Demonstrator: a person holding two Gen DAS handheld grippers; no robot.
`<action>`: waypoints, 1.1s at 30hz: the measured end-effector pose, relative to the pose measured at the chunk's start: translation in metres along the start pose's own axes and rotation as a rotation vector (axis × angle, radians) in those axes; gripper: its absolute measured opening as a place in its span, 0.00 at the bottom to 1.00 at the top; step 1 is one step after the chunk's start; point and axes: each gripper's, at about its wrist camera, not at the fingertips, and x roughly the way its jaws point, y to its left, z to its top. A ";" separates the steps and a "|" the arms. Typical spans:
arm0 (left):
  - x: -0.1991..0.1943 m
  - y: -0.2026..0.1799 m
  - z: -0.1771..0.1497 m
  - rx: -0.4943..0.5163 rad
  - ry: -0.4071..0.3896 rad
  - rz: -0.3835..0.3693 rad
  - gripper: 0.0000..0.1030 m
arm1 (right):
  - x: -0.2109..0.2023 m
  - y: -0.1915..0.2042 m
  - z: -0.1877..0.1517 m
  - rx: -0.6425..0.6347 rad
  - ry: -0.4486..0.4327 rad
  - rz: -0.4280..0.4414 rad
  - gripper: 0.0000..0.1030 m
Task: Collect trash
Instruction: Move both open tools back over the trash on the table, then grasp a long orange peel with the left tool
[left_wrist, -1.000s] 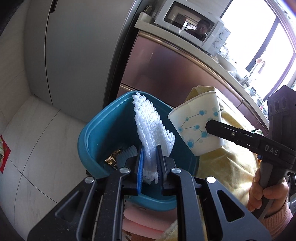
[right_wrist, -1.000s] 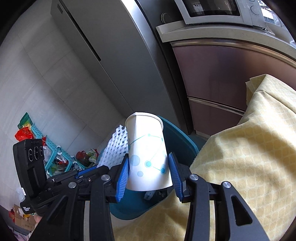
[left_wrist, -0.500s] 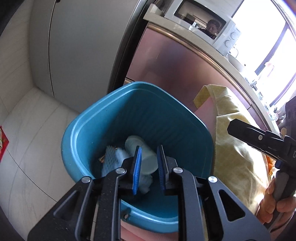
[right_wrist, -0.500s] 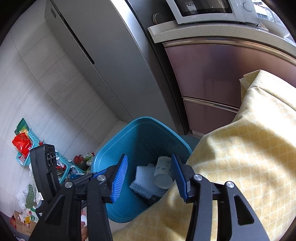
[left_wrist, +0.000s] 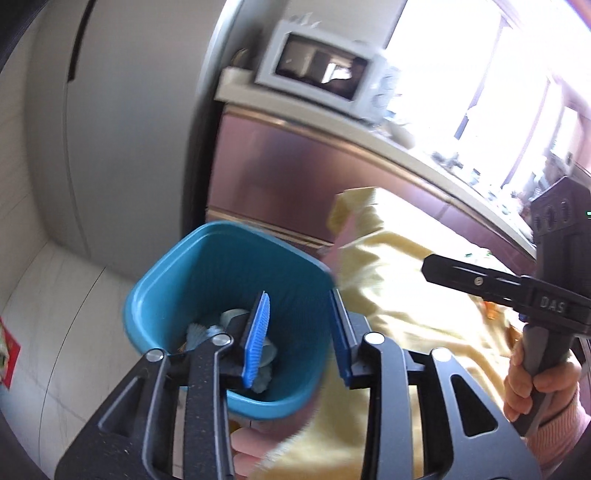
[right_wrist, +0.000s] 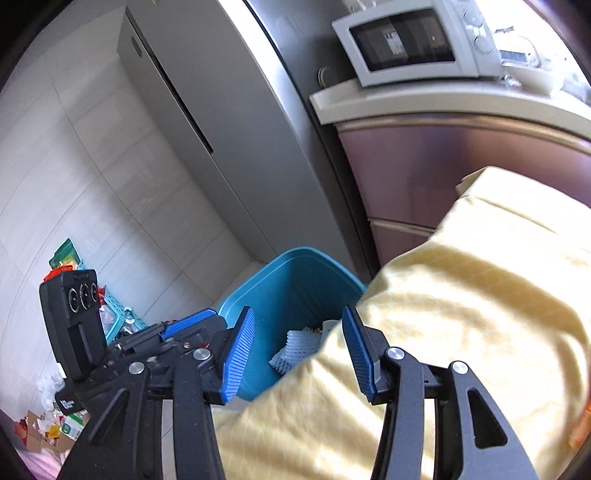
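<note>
1. Left wrist view: left gripper (left_wrist: 301, 334), black frame, blue ribbed pads. The jaws have just been opening and now stand partly apart with nothing between them. The view is blurred.
2. Same view: blue bin (left_wrist: 177, 280) on the floor, seen past and below the pads, beside the corner of the table. Its mouth faces up.
3. Same view: paper cup (left_wrist: 232, 316) and white foam net (left_wrist: 197, 332) lie at the bottom of the bin, partly hidden behind the left pad. They are too blurred for more detail.
4. Same view: yellow tablecloth (left_wrist: 388, 280) covers the table to the right of the bin; one corner hangs beside the bin's rim.
5. Same view: right gripper (left_wrist: 476, 282) reaches in from the right edge above the cloth, held by a hand (left_wrist: 532, 384) in a pink sleeve.
6. Same view: white microwave (left_wrist: 321, 74) on a counter above brown cabinet fronts; grey fridge (left_wrist: 122, 129) to the left.
7. Right wrist view: right gripper (right_wrist: 299, 354), blue pads about half apart, gripping nothing. Its right pad sits over the tablecloth (right_wrist: 461, 314), its left over the bin (right_wrist: 288, 280).
8. Same view: foam net (right_wrist: 295, 345) lies in the bin, with part of the cup (right_wrist: 328, 326) just showing at the cloth's edge.
9. Same view: left gripper (right_wrist: 184, 328) just left of the bin's rim.
10. Same view: microwave (right_wrist: 406, 40) and fridge (right_wrist: 221, 129) behind; green baskets (right_wrist: 110, 306) and loose litter on the floor at far left.
</note>
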 end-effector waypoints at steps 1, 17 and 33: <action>-0.004 -0.007 0.000 0.014 -0.003 -0.016 0.32 | -0.009 -0.002 -0.002 -0.001 -0.013 -0.007 0.46; 0.009 -0.147 -0.020 0.234 0.098 -0.258 0.36 | -0.141 -0.074 -0.068 0.122 -0.154 -0.218 0.47; 0.097 -0.258 -0.034 0.337 0.273 -0.330 0.36 | -0.253 -0.172 -0.129 0.317 -0.284 -0.580 0.48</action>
